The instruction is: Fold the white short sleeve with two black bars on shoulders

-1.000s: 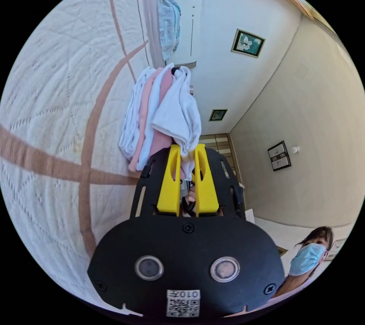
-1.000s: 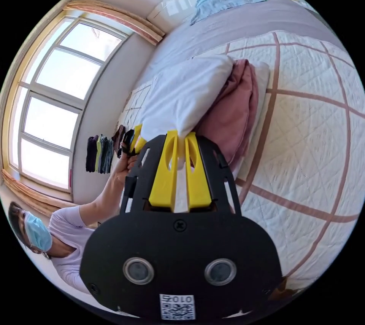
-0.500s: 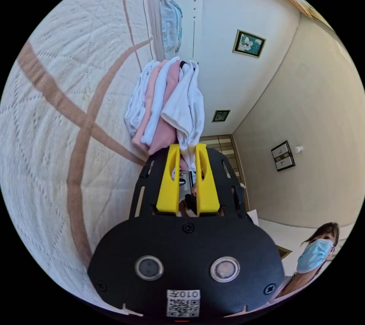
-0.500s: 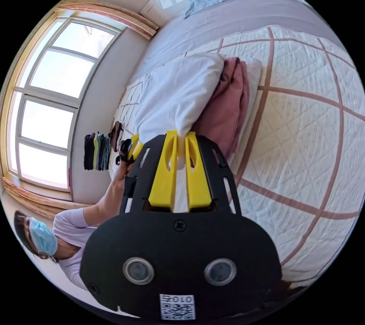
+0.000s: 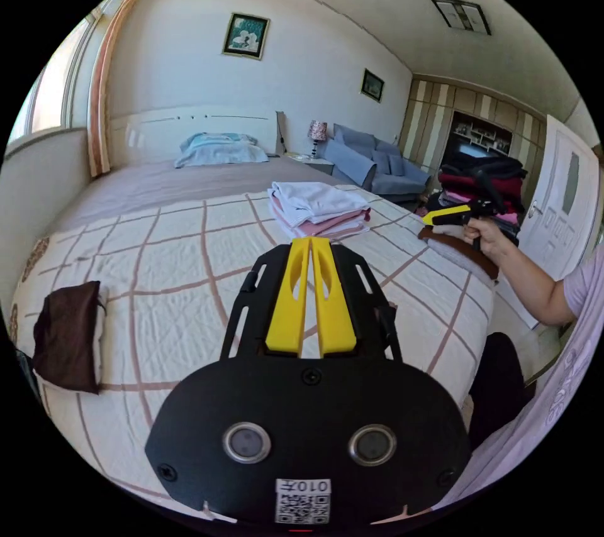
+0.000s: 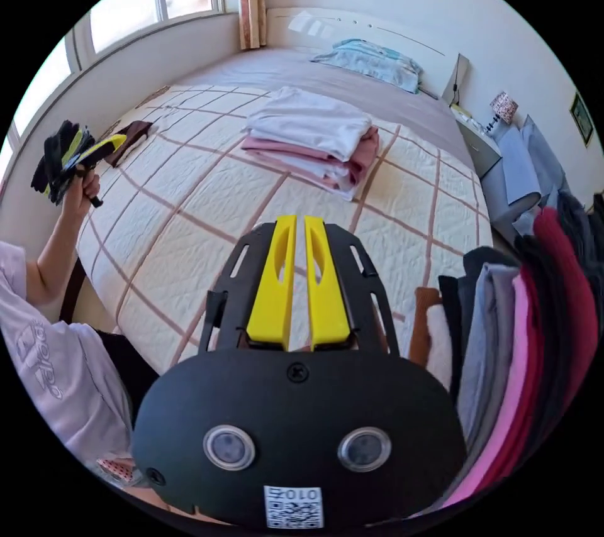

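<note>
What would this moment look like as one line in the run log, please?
left gripper: shut, empty | right gripper: shut, empty | white shirt: folded, atop stack on bed | phase: released, both grippers withdrawn

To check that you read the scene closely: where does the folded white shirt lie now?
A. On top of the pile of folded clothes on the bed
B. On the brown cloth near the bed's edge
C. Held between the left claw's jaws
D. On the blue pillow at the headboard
A: the folded white shirt tops the pile of folded clothes on the bed, apart from both claws.
</note>
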Available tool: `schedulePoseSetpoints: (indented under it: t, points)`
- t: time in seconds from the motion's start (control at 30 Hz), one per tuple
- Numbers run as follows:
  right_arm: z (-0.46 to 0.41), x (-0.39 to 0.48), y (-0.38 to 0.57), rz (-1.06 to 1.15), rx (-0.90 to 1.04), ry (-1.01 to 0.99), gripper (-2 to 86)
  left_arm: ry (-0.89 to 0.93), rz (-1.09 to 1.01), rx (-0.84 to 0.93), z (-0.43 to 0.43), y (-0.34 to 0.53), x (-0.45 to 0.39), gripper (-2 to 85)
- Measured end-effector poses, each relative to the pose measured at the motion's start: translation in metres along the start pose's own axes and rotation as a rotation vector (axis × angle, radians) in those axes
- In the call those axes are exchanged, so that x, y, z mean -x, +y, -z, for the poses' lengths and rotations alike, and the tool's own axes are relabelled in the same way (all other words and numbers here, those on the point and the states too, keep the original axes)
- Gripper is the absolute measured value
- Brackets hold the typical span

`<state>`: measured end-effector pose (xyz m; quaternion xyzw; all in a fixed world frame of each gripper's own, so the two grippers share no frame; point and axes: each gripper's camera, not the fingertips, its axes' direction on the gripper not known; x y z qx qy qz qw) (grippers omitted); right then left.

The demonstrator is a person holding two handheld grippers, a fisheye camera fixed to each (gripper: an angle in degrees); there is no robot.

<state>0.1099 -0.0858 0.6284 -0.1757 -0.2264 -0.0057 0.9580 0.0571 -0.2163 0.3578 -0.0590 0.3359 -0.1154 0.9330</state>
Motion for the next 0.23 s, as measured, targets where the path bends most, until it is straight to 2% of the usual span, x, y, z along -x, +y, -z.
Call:
schedulePoseSetpoints:
  t: [0.03,0.1,0.23]
  points:
    - [0.007,0.025,0.029,-0.012,-0.03,-0.016,3.6,-0.112,-0.038,-0.006,0.023,0.011,-0.008,0.3]
    - [0.01,0.061,0.068,-0.03,-0.052,-0.089,3.2,-0.217,-0.058,0.014,0.046,0.03,-0.015,0.6]
    - [0.014,0.137,0.134,-0.108,-0.095,-0.251,2.8,-0.352,0.067,0.122,0.073,0.077,0.0,3.0]
